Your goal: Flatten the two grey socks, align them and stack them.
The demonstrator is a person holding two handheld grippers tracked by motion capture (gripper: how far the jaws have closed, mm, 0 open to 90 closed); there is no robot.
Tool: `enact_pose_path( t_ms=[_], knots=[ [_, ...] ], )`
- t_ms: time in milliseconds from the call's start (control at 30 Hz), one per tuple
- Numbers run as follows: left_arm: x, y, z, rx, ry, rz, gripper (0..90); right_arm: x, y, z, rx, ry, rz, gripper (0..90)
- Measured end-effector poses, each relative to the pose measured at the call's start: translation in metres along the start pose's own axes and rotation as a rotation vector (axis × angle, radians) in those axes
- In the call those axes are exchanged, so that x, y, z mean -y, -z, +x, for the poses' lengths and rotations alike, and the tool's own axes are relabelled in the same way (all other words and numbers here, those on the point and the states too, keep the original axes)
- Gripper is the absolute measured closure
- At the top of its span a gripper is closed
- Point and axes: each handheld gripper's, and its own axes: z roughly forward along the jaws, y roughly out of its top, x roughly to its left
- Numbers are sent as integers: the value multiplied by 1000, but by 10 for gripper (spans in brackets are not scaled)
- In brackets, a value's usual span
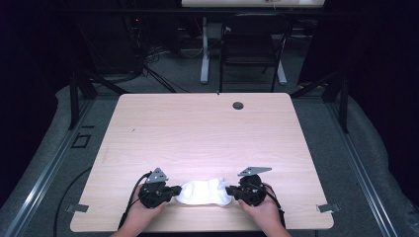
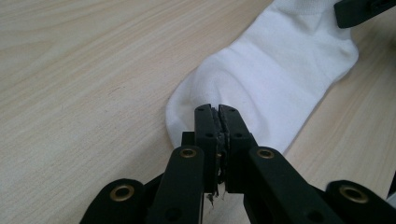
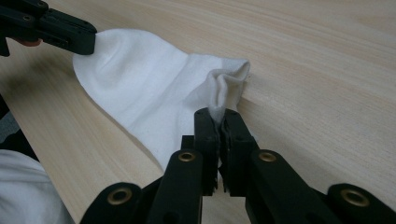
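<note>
The counter (image 1: 207,123) is lying mostly bare: a wide stretch of pale wood is running from the sock toward the far edge, where a small round grommet (image 1: 238,105) is sitting near the middle of that edge. To the left and right of the work, open wood is reaching out to both side edges. The near edge is close; the person's forearms are crossing it from below in the high view. Beyond the far edge, a dark chair (image 1: 252,44) and a white desk leg (image 1: 204,49) are standing on the grey floor.

A white sock (image 1: 203,192) is lying flat on the counter near the near edge, roughly centred, stretched sideways between the two tools. The left hand-held gripper (image 1: 176,190) is pinching one end of the sock; in the left gripper view its jaws are standing almost together with a thin fold of white fabric caught between the pads, and the rest of the sock (image 2: 280,79) is running away from it toward the other tool. The right hand-held gripper (image 1: 230,190) is clamping the opposite end; in the right gripper view its jaws are likewise nearly closed, with a bunched ridge of the sock (image 3: 154,88) rising from between them. Both tools are pointing inward at each other, with the sock spanning the gap.
</note>
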Motion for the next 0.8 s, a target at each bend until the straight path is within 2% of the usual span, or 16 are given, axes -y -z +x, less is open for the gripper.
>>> enact_pose_path(
  t_ms=[233,367,800],
  knots=[
    [-1,-1,2,-5,1,-9,875,-1,0,1,-5,11,9,864],
    [-1,-1,2,-6,7,-6,874,-2,-2,4,-16,19,-7,864],
    [1,-6,6,-8,24,2,869,-1,-10,-3,-8,-7,24,862]
  ],
)
